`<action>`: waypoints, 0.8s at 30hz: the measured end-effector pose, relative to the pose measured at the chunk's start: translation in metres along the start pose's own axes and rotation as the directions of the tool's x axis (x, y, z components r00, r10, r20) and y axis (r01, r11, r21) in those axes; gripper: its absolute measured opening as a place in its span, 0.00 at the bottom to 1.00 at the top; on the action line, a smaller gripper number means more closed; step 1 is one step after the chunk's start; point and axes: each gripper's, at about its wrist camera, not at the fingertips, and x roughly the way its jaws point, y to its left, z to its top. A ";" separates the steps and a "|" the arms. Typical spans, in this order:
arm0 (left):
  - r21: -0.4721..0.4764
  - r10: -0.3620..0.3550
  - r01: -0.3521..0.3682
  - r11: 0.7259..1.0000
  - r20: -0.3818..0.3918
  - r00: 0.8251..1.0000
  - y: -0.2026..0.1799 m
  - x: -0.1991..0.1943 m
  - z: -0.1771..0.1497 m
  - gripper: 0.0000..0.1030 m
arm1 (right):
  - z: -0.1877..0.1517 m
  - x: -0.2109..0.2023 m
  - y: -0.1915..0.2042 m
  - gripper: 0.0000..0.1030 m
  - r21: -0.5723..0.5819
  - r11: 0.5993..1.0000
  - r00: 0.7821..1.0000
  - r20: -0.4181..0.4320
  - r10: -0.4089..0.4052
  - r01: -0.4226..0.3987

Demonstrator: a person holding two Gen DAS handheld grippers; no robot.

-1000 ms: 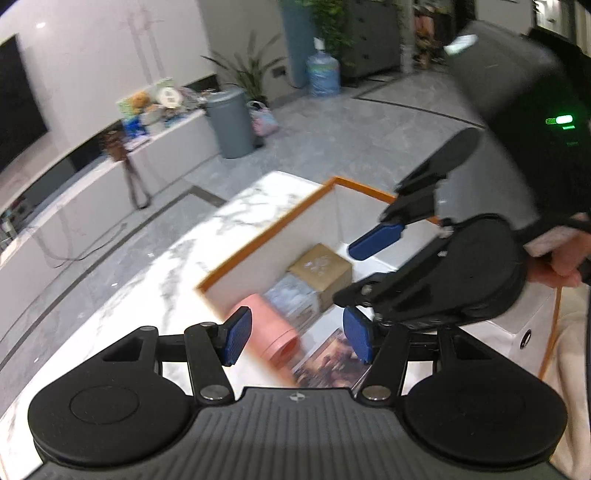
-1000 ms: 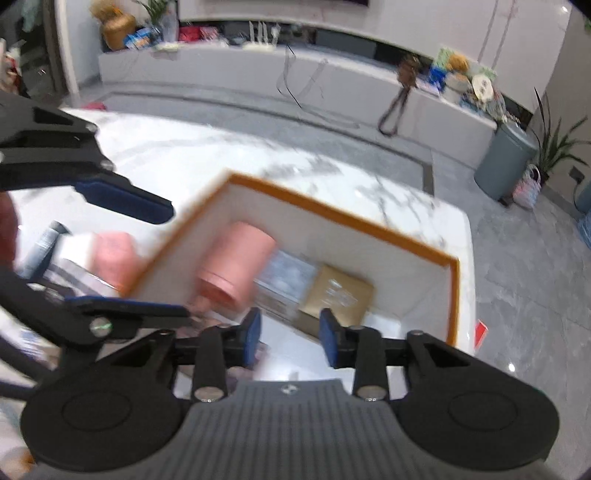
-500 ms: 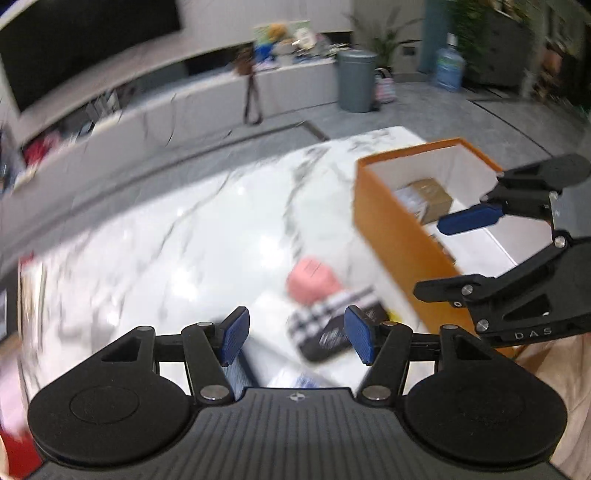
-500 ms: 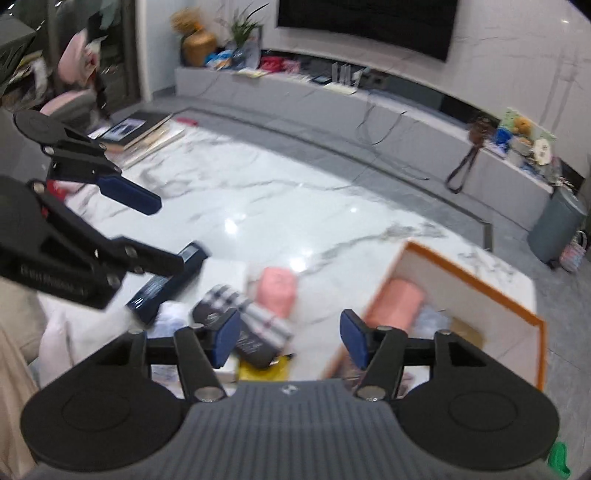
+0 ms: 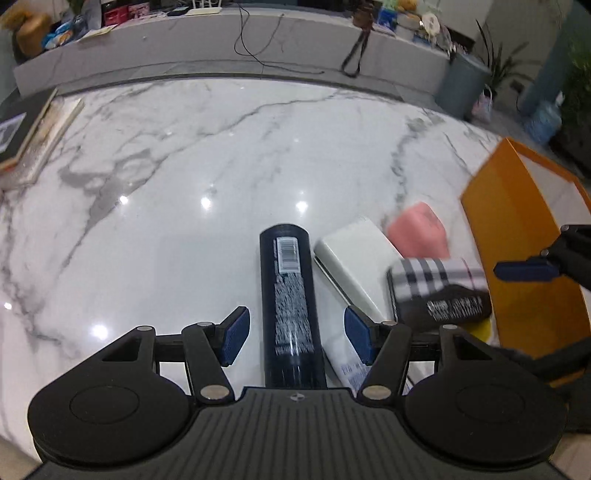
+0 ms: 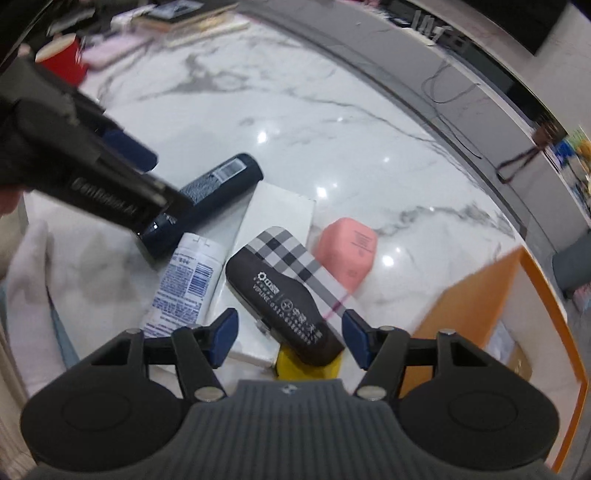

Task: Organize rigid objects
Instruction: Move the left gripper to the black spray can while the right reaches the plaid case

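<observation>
A dark blue bottle point(image 5: 290, 302) lies on the marble table, between the open jaws of my left gripper point(image 5: 293, 334); it also shows in the right wrist view point(image 6: 207, 195). A plaid-and-black case point(image 6: 291, 291) lies between the open jaws of my right gripper point(image 6: 290, 338), on a white box point(image 6: 273, 229) and a yellow item point(image 6: 295, 365). The case also shows in the left wrist view point(image 5: 439, 288). A pink block point(image 6: 349, 254) lies beyond it. A white labelled bottle point(image 6: 188, 284) lies to the left. The orange box point(image 6: 476, 306) stands at the right.
A white cloth point(image 6: 44, 273) lies at the table's near left. A red cup point(image 6: 64, 62) and books point(image 6: 192, 20) sit at the far left. The orange box holds a tan carton point(image 6: 517, 358). A picture frame point(image 5: 33, 136) lies at the table's left edge.
Both grippers swung away from the orange box and came down over the pile of objects; the left now straddles the dark bottle and the right the plaid case.
</observation>
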 end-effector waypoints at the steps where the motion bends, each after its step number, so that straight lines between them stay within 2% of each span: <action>1: -0.008 0.001 -0.001 1.000 0.007 1.000 0.004 0.003 0.000 0.68 | 0.004 0.004 0.000 0.65 -0.021 1.000 1.000 -0.006 0.009 -0.009; 3: -0.017 -0.010 0.010 1.000 0.007 1.000 0.011 0.011 0.000 0.67 | 0.010 0.011 0.000 0.71 -0.051 0.999 1.000 -0.013 0.020 -0.021; 7: -0.035 -0.037 0.037 0.999 -0.006 0.999 0.014 0.025 0.001 0.67 | 0.020 0.022 -0.005 0.72 -0.082 0.994 0.997 -0.035 0.064 -0.066; 15: 0.041 -0.017 0.017 0.999 -0.009 1.000 0.011 0.040 0.001 0.64 | 0.025 0.039 -0.013 0.76 -0.097 0.988 0.991 -0.064 0.118 -0.124; 19: 0.030 -0.053 0.053 0.998 -0.022 0.998 0.015 0.040 0.000 0.56 | 0.026 0.045 -0.016 0.78 -0.036 0.991 0.989 -0.075 0.127 -0.130; 22: 0.026 -0.048 0.049 0.998 -0.027 0.998 0.016 0.038 -0.002 0.52 | 0.026 0.045 -0.023 0.76 0.102 0.987 0.988 -0.077 0.134 -0.126; 24: 0.029 -0.038 0.039 0.999 -0.039 0.998 0.017 0.038 -0.004 0.46 | 0.024 0.042 -0.023 0.73 0.155 0.981 0.989 -0.073 0.127 -0.114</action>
